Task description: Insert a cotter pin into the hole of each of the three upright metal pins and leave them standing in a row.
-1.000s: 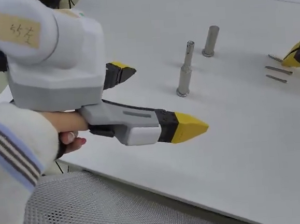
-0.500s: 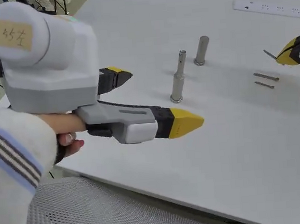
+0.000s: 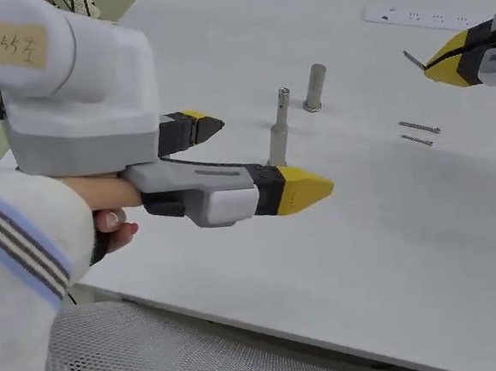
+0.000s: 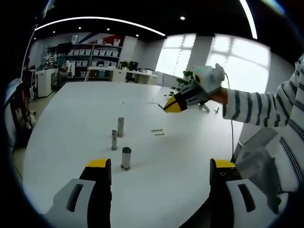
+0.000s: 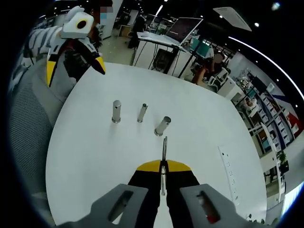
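Three pins (image 5: 142, 113) stand in a row on the table (image 3: 391, 252), none w/ a cotter through it as far as we can tell. R gripper (image 5: 163, 167) is clenched on one cotter (image 5: 164, 148), near the row, free end aimed at the row's end pin. Two more cotters (image 3: 419, 127) lie flat on the table beside the row, on the R gripper's side. L gripper (image 4: 160, 165) is released, jaws wide & empty, facing the row from the other side. We judge the cotter light, thin, stiff & slick, so it could swivel in the pinch. It's best held at the tail w/ most of its length free. Pins look solid but tall, prob. tippable if nudged sideways, so we'd steady one low on the shaft. Cross holes are too small to make out. In head view the L gripper hides one pin of the row.
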